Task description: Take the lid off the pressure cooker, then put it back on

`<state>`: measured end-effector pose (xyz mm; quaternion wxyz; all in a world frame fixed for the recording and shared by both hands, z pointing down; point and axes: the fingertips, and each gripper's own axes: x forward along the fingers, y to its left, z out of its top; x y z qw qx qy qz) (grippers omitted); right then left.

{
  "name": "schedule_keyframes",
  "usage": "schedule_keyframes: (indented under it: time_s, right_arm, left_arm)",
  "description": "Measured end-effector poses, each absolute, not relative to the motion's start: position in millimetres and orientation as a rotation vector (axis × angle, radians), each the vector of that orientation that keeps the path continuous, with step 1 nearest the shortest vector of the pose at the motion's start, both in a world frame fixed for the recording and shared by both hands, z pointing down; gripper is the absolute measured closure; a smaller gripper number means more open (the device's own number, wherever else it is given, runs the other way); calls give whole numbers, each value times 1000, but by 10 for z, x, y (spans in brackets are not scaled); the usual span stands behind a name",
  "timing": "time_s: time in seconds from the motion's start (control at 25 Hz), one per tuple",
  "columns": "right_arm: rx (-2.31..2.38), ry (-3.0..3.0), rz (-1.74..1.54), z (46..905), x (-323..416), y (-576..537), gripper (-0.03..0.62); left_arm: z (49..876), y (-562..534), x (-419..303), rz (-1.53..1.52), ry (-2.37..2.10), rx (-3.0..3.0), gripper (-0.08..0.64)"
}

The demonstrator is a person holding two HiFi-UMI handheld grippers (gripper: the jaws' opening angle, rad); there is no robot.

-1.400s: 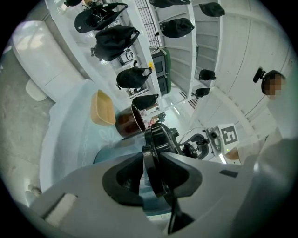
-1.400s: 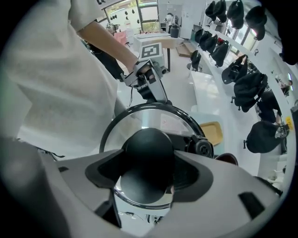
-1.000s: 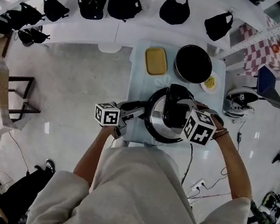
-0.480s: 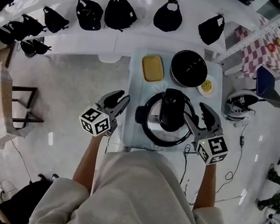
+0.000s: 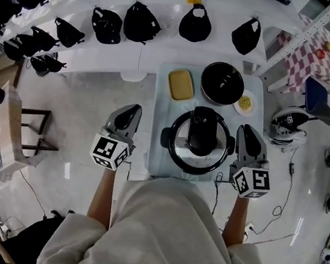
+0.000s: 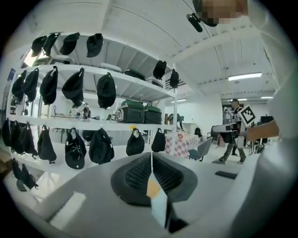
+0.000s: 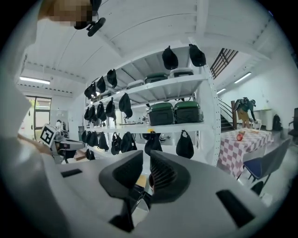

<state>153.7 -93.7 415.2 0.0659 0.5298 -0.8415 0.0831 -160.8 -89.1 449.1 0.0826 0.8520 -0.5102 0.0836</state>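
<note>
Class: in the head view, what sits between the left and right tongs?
The pressure cooker, lid on, stands between left tongs and right tongs, whose empty jaws have just been closing; the head view shows it.

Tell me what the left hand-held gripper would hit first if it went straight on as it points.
Nothing close: the left hand-held gripper points at the white shelf rack hung with black caps; likely a cap first, though depth is unclear.

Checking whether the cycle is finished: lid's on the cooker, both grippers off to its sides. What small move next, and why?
Probably just lower both to rest: the lid sits on the cooker, and the left gripper and right gripper, both just closing on nothing, flank it without touching.
</note>
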Motion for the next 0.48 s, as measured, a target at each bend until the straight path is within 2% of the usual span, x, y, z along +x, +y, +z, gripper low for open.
schedule_keyframes:
  time_s: [0.08, 0.48]
  right_arm:
    - [1616, -2525, 235, 4166, 1556, -919, 589]
    - [1597, -2504, 214, 4208, 1559, -844, 591]
  left_arm:
    - [4445, -873, -1582, 239, -1538, 2552, 554]
    - [4364, -839, -1454, 230, -1548, 2576, 554]
